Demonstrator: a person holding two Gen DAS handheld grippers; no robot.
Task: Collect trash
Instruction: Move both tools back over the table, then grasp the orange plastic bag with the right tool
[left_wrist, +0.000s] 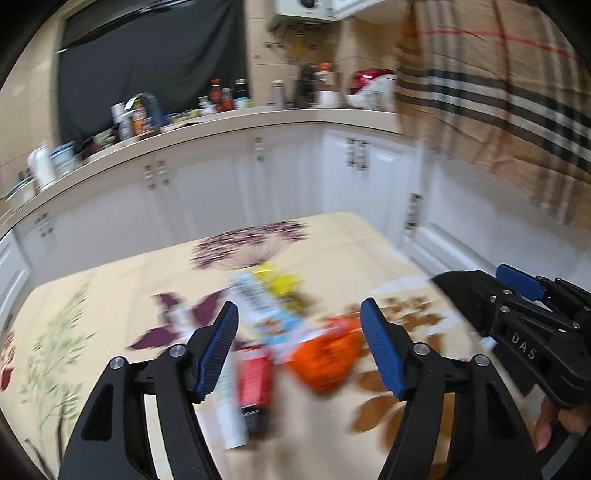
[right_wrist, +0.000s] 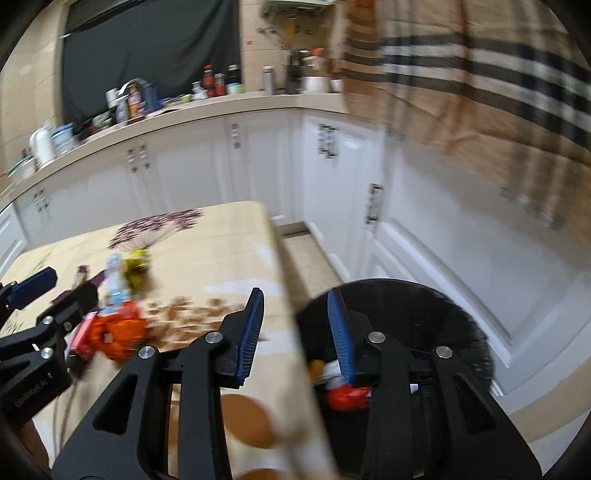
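Trash lies in a blurred pile on the floral tablecloth (left_wrist: 110, 295): an orange wrapper (left_wrist: 327, 360), a red packet (left_wrist: 255, 384), a white-and-blue wrapper (left_wrist: 266, 314) and a yellow one (left_wrist: 280, 284). My left gripper (left_wrist: 299, 350) hangs open just above the pile, with nothing between its blue pads. My right gripper (right_wrist: 295, 332) is open and empty over the table's right edge. Beside that edge a black bin (right_wrist: 399, 332) stands on the floor, with red trash (right_wrist: 345, 397) and other scraps inside. The same orange wrapper (right_wrist: 118, 336) shows at the left in the right wrist view.
White cabinets (left_wrist: 229, 192) run under a counter (left_wrist: 221, 122) crowded with bottles and jars. A striped beige cloth (left_wrist: 498, 92) hangs at the upper right. A strip of floor (right_wrist: 310, 258) lies between the table and the cabinets. Fingers (left_wrist: 546, 424) hold the right gripper's handle.
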